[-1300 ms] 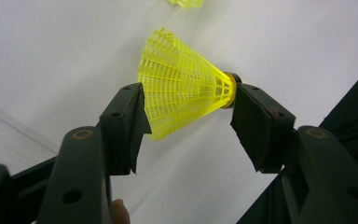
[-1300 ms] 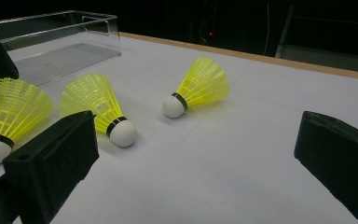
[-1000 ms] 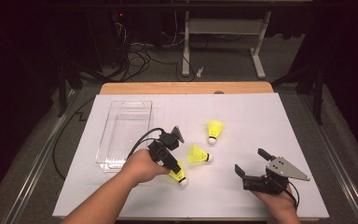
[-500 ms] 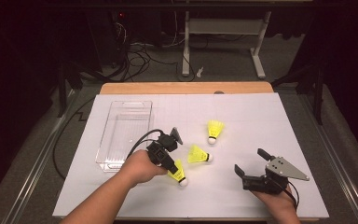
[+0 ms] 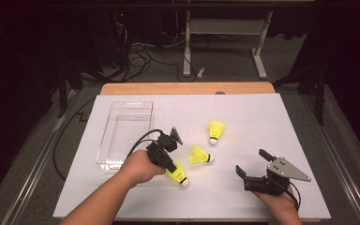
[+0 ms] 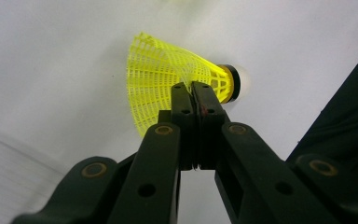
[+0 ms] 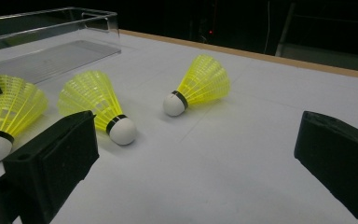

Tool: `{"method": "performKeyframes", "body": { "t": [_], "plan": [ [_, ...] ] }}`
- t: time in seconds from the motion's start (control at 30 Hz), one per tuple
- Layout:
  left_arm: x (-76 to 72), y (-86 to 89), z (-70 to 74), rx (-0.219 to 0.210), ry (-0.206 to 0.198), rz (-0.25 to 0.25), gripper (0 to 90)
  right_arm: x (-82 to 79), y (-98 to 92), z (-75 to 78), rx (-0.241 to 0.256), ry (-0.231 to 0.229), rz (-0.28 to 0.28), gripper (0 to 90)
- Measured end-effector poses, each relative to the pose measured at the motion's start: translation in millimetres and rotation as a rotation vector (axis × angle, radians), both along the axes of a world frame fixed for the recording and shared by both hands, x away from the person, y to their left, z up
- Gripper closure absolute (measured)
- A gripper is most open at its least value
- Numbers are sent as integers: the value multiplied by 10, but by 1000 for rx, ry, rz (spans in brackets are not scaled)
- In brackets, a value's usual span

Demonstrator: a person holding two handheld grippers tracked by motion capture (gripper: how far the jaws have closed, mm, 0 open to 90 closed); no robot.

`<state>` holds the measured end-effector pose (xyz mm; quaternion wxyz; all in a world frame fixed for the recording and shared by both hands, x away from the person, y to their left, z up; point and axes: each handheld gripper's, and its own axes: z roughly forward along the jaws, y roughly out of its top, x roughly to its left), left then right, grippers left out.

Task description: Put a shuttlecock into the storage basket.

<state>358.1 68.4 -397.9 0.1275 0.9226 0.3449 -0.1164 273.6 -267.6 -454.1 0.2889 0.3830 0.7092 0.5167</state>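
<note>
On white table sheet (image 5: 262, 122): left gripper (image 5: 172, 168) pinching nearest shuttlecock (image 5: 178, 172) by its skirt, beside clear bin (image 5: 104, 163); right gripper (image 5: 255, 165) spread wide near front edge, open sheet around.

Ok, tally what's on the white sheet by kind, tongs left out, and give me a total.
Yellow shuttlecocks: 3 — one pinched by its skirt in the left tongs at, one in the middle, one farthest back.
Clear plastic boxes: 1, with nothing visible inside.
Total: 4
</note>
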Motion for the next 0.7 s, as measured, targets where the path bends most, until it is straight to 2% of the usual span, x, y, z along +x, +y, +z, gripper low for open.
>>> {"method": "performKeyframes", "body": {
  "t": [0.7],
  "plan": [
    [-37, 7, 56, -43, 19, -9, 897, 2, 3, -2, -3, 0, 0, 3]
  ]
}}
